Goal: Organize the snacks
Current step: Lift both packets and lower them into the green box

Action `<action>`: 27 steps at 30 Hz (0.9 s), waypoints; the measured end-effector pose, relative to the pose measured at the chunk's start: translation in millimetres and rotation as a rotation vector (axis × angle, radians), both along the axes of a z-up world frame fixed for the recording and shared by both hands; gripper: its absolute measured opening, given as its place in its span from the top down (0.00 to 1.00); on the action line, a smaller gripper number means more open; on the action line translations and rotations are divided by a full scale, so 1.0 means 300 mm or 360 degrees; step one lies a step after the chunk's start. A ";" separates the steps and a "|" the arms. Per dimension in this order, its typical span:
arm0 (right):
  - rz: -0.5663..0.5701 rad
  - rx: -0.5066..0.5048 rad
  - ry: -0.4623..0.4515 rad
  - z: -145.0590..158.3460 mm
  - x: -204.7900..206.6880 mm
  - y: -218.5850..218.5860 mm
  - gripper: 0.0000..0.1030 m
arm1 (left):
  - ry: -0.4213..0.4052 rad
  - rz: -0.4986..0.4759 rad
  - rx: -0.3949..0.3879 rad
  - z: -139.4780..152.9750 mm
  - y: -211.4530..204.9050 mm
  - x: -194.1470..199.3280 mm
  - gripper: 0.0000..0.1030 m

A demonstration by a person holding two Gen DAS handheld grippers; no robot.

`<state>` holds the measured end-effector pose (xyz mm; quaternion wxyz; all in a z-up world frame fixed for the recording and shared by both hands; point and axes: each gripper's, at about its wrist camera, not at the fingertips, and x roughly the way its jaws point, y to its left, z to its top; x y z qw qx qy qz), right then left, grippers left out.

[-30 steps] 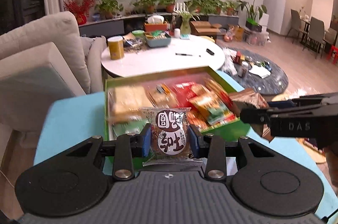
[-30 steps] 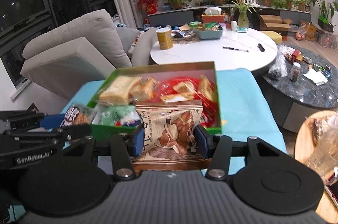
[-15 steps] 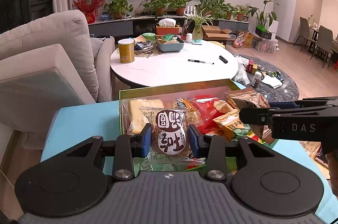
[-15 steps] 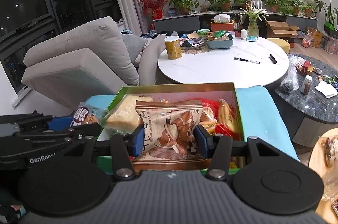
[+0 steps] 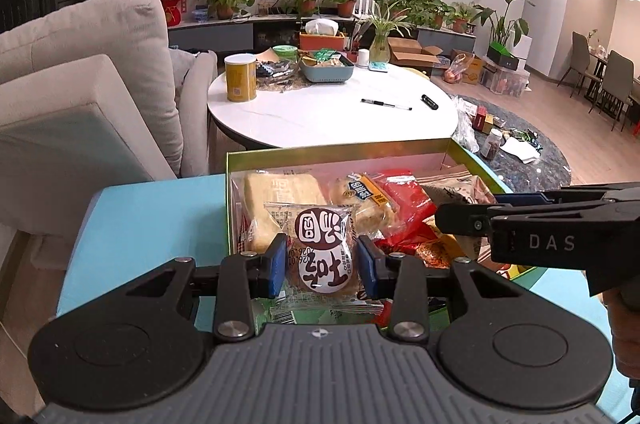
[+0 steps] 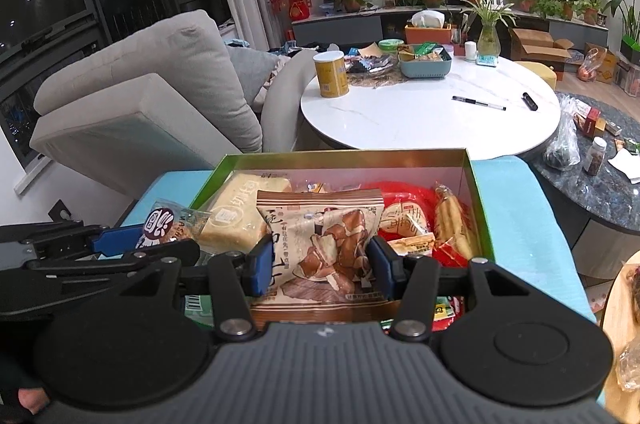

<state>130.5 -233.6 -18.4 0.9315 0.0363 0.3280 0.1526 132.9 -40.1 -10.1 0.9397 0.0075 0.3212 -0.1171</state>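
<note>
A green box [image 5: 340, 148] [image 6: 344, 157] full of snack packets sits on a turquoise table [image 5: 152, 208]. My left gripper [image 5: 322, 260] is shut on a clear cookie packet [image 5: 322, 248] with a brown and white label, held over the box's near left part. My right gripper [image 6: 318, 260] is shut on a brown snack bag [image 6: 324, 244] printed with bread pieces, held over the box's near middle. The left gripper and its cookie packet also show in the right wrist view [image 6: 160, 228]. The right gripper enters the left wrist view at the right [image 5: 472, 220].
Inside the box lie a pale bread loaf packet [image 6: 240, 212], red packets [image 6: 408, 200] and a yellow stick packet [image 6: 452, 220]. Beyond stand a round white table [image 6: 424, 112] with a yellow can [image 6: 330, 74], a grey sofa [image 6: 160, 96] at left, and a dark marble table [image 6: 600, 160] at right.
Both grippers, each keeping its packet, have come closer over the box and sit lower above its contents. The box now fills more of both views.
</note>
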 end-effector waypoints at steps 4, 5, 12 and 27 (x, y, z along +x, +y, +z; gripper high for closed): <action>-0.0002 -0.0009 0.0009 -0.010 0.008 0.005 0.22 | 0.0020 0.0003 -0.0007 -0.017 0.003 0.007 0.67; -0.0002 -0.0011 0.0011 -0.014 0.012 0.006 0.22 | 0.0025 0.0004 -0.0009 -0.020 0.004 0.010 0.67; -0.0014 -0.0018 0.0041 -0.038 0.040 0.014 0.22 | 0.0060 -0.0006 -0.0011 -0.051 0.002 0.020 0.67; -0.0020 -0.0016 0.0059 -0.050 0.050 0.019 0.22 | 0.0081 -0.0004 -0.0010 -0.066 -0.001 0.031 0.67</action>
